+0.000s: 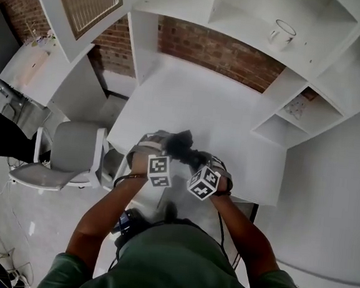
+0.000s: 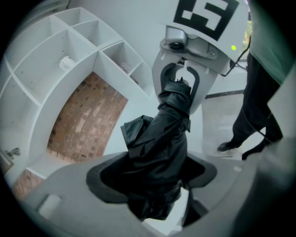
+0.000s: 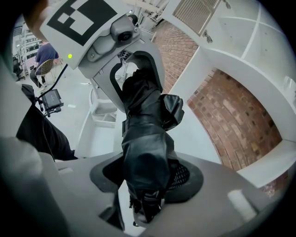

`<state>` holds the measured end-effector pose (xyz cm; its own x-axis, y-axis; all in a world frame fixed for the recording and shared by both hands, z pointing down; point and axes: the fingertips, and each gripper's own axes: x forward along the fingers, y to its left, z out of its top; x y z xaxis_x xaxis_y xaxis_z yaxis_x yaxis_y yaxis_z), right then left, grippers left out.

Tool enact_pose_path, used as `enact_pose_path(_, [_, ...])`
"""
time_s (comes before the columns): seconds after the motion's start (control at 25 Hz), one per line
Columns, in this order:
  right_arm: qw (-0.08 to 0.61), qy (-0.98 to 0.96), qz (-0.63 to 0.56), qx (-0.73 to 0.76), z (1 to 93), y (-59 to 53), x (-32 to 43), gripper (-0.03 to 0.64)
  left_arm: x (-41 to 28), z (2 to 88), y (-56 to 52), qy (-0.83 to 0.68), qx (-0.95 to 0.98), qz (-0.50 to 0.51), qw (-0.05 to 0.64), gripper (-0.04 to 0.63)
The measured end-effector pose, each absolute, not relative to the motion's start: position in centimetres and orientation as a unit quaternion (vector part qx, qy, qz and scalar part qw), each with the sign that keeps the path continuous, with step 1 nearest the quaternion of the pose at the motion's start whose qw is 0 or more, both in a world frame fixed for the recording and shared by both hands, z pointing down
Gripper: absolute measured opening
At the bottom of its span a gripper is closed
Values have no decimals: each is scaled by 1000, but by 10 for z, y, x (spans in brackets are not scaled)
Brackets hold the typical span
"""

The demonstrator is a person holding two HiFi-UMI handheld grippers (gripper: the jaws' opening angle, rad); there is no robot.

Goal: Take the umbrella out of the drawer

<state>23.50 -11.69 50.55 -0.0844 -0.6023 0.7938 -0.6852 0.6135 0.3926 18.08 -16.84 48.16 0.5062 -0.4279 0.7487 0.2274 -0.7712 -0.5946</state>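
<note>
Head view: the umbrella [image 1: 181,145] hangs above the white desk [image 1: 191,91], seemingly out of the drawer; only setting it down remains. Left gripper view: your left gripper [image 2: 157,185] pinches 1 end. Right gripper view: your right gripper [image 3: 145,180] clamps the other.

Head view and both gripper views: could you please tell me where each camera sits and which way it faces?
Head view: on the head, looking steeply down at the desk; arms and shoulders show.
Left gripper view: on the left gripper, facing the right gripper and shelves; legs show.
Right gripper view: on the right gripper, facing the left one; a leg shows.
Shared: the umbrella, gripped at both ends.
</note>
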Motion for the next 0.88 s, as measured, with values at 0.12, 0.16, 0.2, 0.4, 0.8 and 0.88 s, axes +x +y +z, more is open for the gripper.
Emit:
enact_pose_path(0.12, [525, -732, 30, 434, 512, -127, 252, 216, 197, 489, -178, 70, -807, -485, 330, 342])
enact_pose_path(0.16, [527, -731, 28, 433, 515, -131, 257, 216, 202, 492, -182, 72, -808, -483, 330, 342])
enact_pose_path(0.2, [529, -730, 27, 432, 518, -135, 261, 216, 206, 496, -185, 73, -809, -482, 329, 342])
enact_pose_path(0.4, [542, -726, 23, 422, 541, -148, 275, 218, 219, 522, -197, 76, -814, -484, 312, 342])
enact_pose_path(0.8, [576, -717, 49, 388, 597, -154, 297, 225, 234, 582, -203, 52, -818, -511, 260, 339])
enact_pose_path(0.88, [582, -715, 53, 383, 605, -156, 299, 229, 235, 589, -205, 51, -817, -515, 254, 339])
